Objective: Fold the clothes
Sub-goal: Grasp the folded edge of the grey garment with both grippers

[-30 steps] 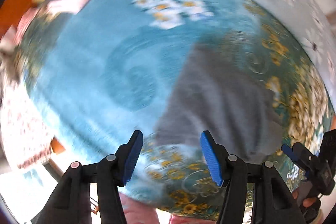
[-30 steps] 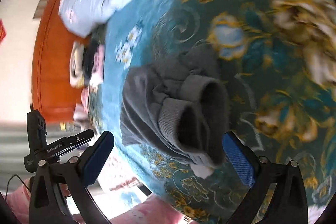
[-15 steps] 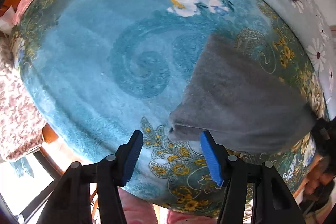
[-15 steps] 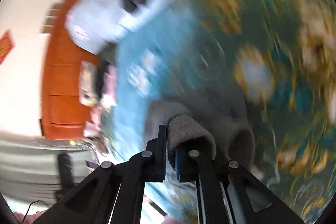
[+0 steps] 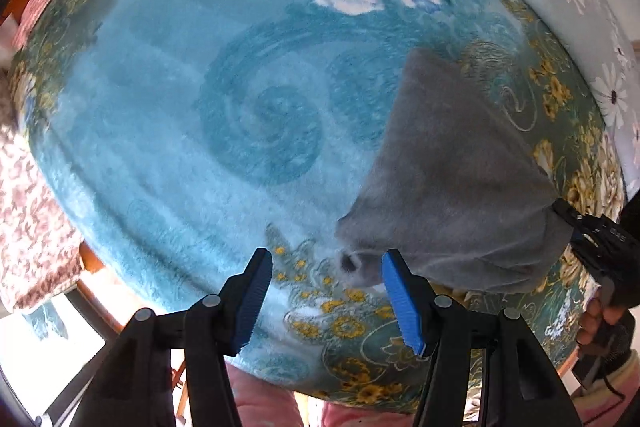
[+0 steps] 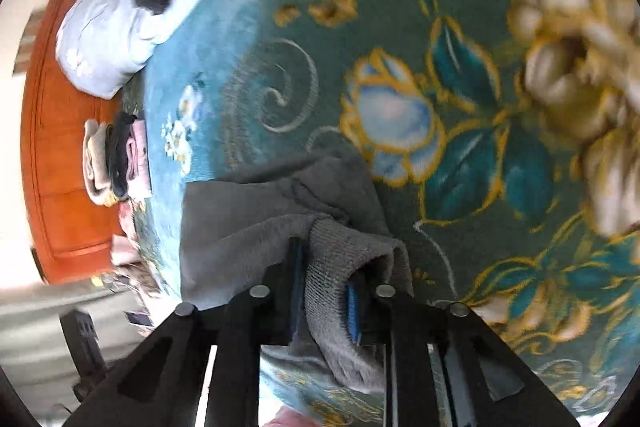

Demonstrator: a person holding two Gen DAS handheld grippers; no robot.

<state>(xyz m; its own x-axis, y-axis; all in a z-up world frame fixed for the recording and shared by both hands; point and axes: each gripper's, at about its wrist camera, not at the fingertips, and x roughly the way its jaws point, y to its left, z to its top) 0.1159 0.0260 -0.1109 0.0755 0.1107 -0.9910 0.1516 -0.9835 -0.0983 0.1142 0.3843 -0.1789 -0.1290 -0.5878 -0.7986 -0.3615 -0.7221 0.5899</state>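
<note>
1. Since the earlier frame, the right gripper (image 6: pixel 324 291) has closed from wide open onto the grey garment (image 5: pixel 452 187); its jaws have just eased slightly apart and still pinch the ribbed cuff (image 6: pixel 340 259).
2. Left gripper (image 5: pixel 326 297) is half open and empty, its right pad beside the garment's near corner.
3. The garment lies on the teal floral blanket (image 5: pixel 180 107).

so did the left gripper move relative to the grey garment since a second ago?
Yes. The left gripper has come closer to the grey garment; its corner now sits between the open jaws, over the blue blanket.
</note>
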